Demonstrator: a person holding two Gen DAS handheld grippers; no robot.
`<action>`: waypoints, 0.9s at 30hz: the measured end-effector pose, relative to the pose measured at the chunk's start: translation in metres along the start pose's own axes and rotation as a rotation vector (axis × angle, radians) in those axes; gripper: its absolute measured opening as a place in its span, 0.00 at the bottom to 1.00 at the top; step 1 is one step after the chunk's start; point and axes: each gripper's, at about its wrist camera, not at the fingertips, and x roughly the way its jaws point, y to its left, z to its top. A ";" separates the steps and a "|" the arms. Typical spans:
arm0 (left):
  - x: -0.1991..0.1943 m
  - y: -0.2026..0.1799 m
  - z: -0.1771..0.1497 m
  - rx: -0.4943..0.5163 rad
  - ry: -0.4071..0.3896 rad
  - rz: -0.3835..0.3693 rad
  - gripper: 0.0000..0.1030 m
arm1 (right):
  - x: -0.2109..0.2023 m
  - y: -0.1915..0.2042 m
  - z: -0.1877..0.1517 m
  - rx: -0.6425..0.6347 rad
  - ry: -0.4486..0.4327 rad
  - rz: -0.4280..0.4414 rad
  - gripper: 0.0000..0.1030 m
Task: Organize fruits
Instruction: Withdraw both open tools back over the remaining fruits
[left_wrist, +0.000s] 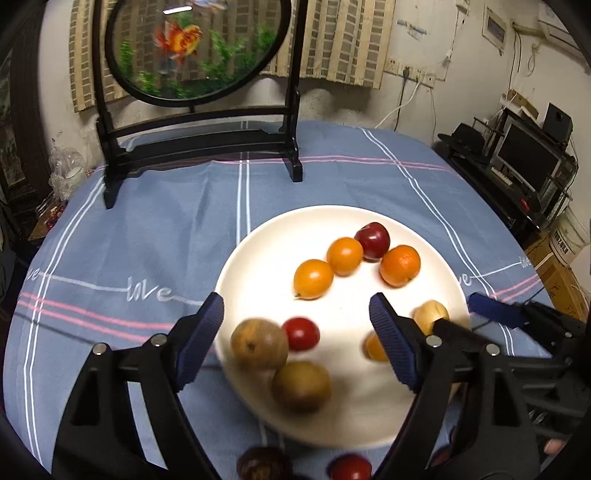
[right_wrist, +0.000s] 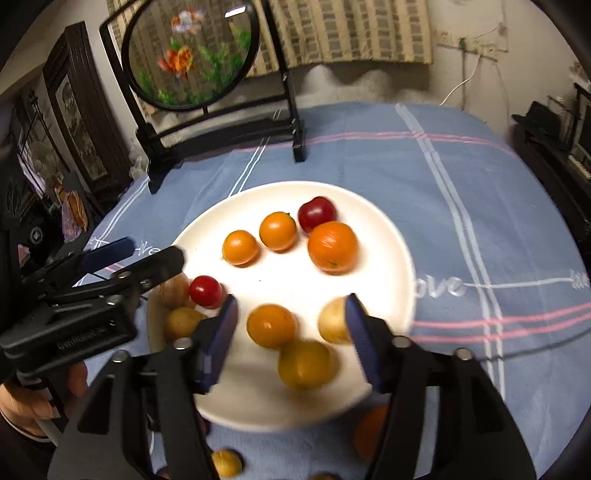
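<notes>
A white plate (left_wrist: 258, 258) (right_wrist: 384, 236) on the blue checked cloth holds several fruits: oranges (left_wrist: 400, 266) (right_wrist: 332, 246), a dark red plum (left_wrist: 372, 241) (right_wrist: 317, 213), a red tomato (left_wrist: 301, 333) (right_wrist: 205, 291) and brown-yellow fruits (left_wrist: 259, 343) (right_wrist: 306, 363). My left gripper (left_wrist: 297, 343) is open and empty over the plate's near left part. My right gripper (right_wrist: 291, 339) is open and empty over the plate's near side, with an orange (right_wrist: 271, 325) between its fingers' line of sight. Each gripper shows in the other's view: the right gripper (left_wrist: 517, 317) and the left gripper (right_wrist: 122, 258).
More fruits lie on the cloth in front of the plate: a dark one (left_wrist: 264, 463), a red one (left_wrist: 350, 467), a yellow one (right_wrist: 226, 462) and an orange one (right_wrist: 371, 430). A round goldfish screen on a black stand (left_wrist: 199, 147) (right_wrist: 221, 122) stands at the table's back.
</notes>
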 end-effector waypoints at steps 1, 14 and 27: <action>-0.004 0.000 -0.004 0.001 -0.005 0.002 0.82 | -0.009 0.000 -0.005 -0.012 -0.012 -0.015 0.61; -0.057 0.009 -0.075 0.030 0.032 0.019 0.85 | -0.058 -0.011 -0.079 -0.011 0.003 -0.064 0.62; -0.081 0.014 -0.139 -0.031 0.083 -0.034 0.86 | -0.071 0.007 -0.152 -0.056 0.051 -0.024 0.62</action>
